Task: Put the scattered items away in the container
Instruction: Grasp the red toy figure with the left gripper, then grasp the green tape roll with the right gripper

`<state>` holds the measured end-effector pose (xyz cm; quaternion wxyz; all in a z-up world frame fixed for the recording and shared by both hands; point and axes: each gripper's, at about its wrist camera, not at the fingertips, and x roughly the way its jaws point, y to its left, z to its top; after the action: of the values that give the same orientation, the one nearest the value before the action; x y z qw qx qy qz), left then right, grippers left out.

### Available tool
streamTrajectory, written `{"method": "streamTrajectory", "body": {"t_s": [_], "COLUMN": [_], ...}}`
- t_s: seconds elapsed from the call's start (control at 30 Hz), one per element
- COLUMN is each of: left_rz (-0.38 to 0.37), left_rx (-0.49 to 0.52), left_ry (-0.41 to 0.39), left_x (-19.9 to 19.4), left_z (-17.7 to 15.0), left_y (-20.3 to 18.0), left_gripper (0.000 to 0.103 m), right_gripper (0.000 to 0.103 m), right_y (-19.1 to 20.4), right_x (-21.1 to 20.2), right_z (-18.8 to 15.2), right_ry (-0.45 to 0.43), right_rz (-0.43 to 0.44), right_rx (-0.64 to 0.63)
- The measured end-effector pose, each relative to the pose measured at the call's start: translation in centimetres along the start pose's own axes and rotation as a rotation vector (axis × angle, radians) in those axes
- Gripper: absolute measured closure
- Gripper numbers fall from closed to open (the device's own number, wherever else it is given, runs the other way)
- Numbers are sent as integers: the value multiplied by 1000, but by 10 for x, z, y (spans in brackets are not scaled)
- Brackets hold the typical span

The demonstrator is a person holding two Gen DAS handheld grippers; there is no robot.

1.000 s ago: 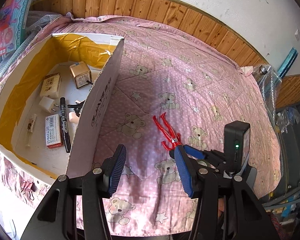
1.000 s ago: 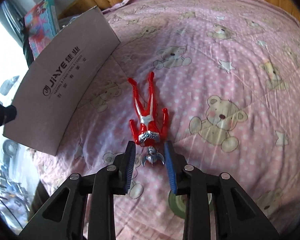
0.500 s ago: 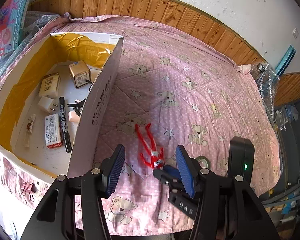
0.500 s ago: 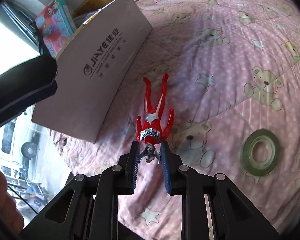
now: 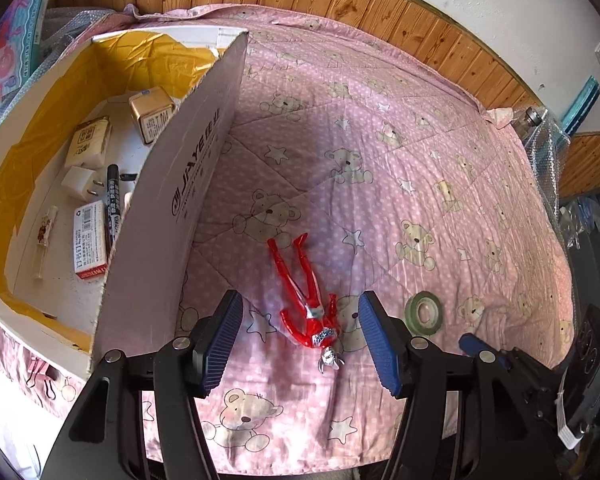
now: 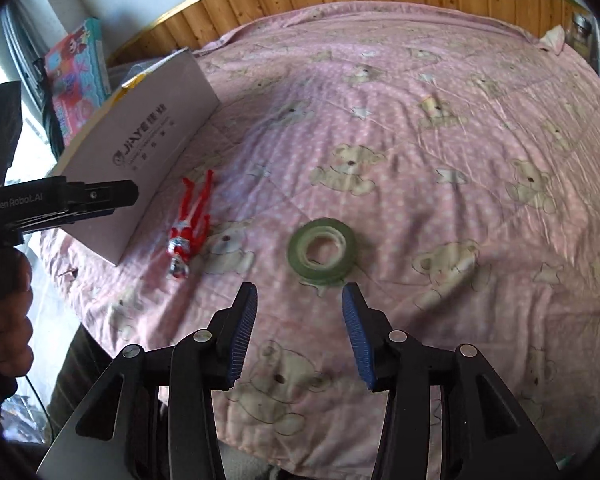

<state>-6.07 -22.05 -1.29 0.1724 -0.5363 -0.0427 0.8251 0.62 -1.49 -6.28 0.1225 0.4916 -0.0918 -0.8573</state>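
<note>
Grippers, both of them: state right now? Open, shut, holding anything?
Left gripper: open, empty, fingers either side of the red plastic toy figure lying on the bedspread.
Right gripper: open, empty, just short of the green tape roll.

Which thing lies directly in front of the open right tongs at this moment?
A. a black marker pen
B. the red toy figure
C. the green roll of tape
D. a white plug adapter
C: in the right wrist view the green roll of tape lies flat on the pink bedsheet just ahead of the right tongs, whose jaws stand wide apart, while the red toy figure lies off to the left near the cardboard box.
</note>
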Motion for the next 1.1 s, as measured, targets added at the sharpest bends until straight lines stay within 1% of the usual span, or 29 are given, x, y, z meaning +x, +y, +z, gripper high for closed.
{"method": "streamTrajectory", "body": {"t_s": [0.1,0.17,0.2,0.27,0.37,0.43,0.47,0.5,0.53,0.57,0.6,0.63,0.67,0.7,0.77,0.83,0.87,0.9,0.93,0.97,1.0,1.03,1.07,1.1], "left_rz": [24,32,38,63,56,52,43,42,53,60,64,59,59,68,46,35,34,33,25,21,45,82,132,138], "left_rx": [15,11,6,-3,-12,-2,9,21,42,57,67,71,76,79,58,38,30,23,22,31,56,94,134,147], "left_ry": [46,69,73,75,88,106,111,114,82,64,56,44,35,29,34,37,36,33,27,21,10,-2,-18,-19], "left_x": [20,31,35,44,58,68,73,79,78,79,79,79,78,77,75,73,73,74,74,76,77,79,79,77], "left_z": [-8,-11,-12,-11,-10,-10,-10,-11,-12,-12,-12,-12,-11,-11,-9,-10,-10,-10,-11,-12,-13,-16,-18,-19], "left_y": [0,1,3,5,4,-2,-5,-8,-11,-13,-14,-14,-12,-9,-3,1,2,1,-1,-5,-10,-17,-22,-23], "left_gripper": [41,41,41,41,41,41,41,36,35,35,36,47,52,59,59,59,58,52,41,40,41,58,62,63], "right_gripper": [56,56,56,53,52,50,49,50,52,57,60,61,62,62,61,59,57,56,56,56,59,62,65,73], "right_y": [-5,-2,0,5,6,3,3,3,3,2,-1,-3,-5,-5,-8,-12,-11,-9,-6,-5,-5,-8,-12,-16], "right_x": [7,8,10,19,38,47,48,50,50,50,49,49,48,48,46,45,46,47,49,51,51,50,48,46], "right_z": [1,2,5,11,18,20,21,23,24,25,27,27,28,27,27,27,28,28,28,29,30,31,31,31], "right_ry": [8,-6,-14,-17,3,2,-8,-8,-7,-9,-9,-8,-8,-9,-10,-13,-14,-19,-24,-27,-32,-28,-25,-23], "right_rz": [-6,-12,-23,-72,-132,-104,-111,-115,-117,-113,-99,-88,-81,-74,-56,-29,-30,-34,-45,-49,-56,-45,-26,-15], "right_rx": [9,-14,-37,-86,-129,-130,-128,-127,-131,-125,-109,-98,-93,-88,-71,-45,-50,-63,-77,-82,-78,-60,-36,-19]}}
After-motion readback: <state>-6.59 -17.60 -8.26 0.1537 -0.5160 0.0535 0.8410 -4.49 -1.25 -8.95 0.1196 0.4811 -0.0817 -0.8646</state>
